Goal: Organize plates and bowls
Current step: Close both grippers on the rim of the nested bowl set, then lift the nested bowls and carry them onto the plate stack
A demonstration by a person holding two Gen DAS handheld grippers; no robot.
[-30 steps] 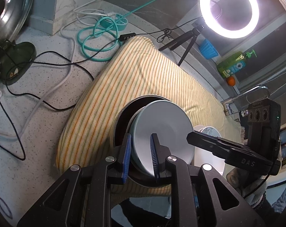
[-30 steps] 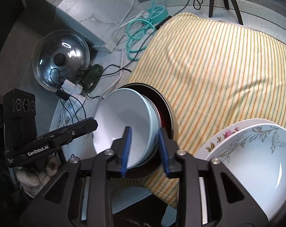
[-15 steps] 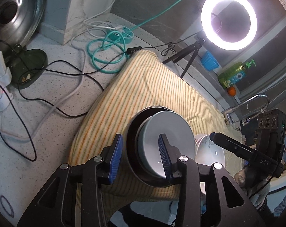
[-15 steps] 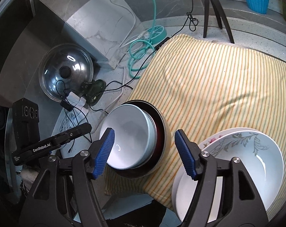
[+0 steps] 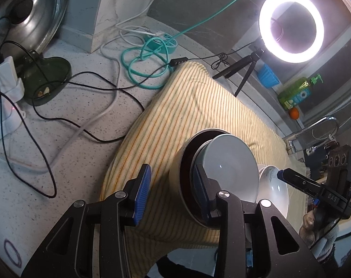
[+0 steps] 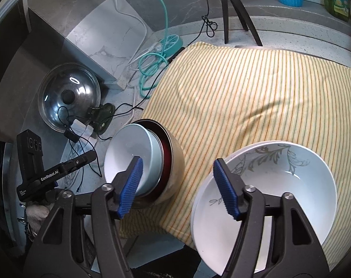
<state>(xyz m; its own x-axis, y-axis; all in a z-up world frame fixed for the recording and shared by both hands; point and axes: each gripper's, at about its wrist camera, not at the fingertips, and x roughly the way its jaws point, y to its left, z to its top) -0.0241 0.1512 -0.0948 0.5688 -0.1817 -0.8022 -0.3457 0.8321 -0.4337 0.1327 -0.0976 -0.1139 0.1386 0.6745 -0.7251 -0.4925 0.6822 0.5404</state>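
A pale blue bowl [image 5: 228, 159] sits tilted inside a metal bowl with a dark red inside [image 5: 187, 162] on the striped cloth [image 5: 198, 106]. Both show in the right wrist view, the blue bowl [image 6: 129, 148] in the metal bowl [image 6: 173, 157]. A white floral bowl [image 6: 272, 190] rests on a white plate at the cloth's near right; it shows in the left wrist view too [image 5: 272, 185]. My left gripper [image 5: 173, 192] is open, just short of the metal bowl. My right gripper [image 6: 179, 185] is open above the cloth between the two stacks.
A glass pot lid [image 6: 68, 97], a dark green dish [image 5: 48, 81] and several cables [image 5: 138, 64] lie on the speckled counter to the left. A ring light on a tripod [image 5: 291, 25], a blue cup [image 5: 267, 77], a soap bottle [image 5: 296, 92] and a tap [image 5: 314, 127] stand behind.
Both grippers were shut on the pale blue bowl's rim. They have let go, opened wide and pulled back. The bowl stays in the metal bowl.
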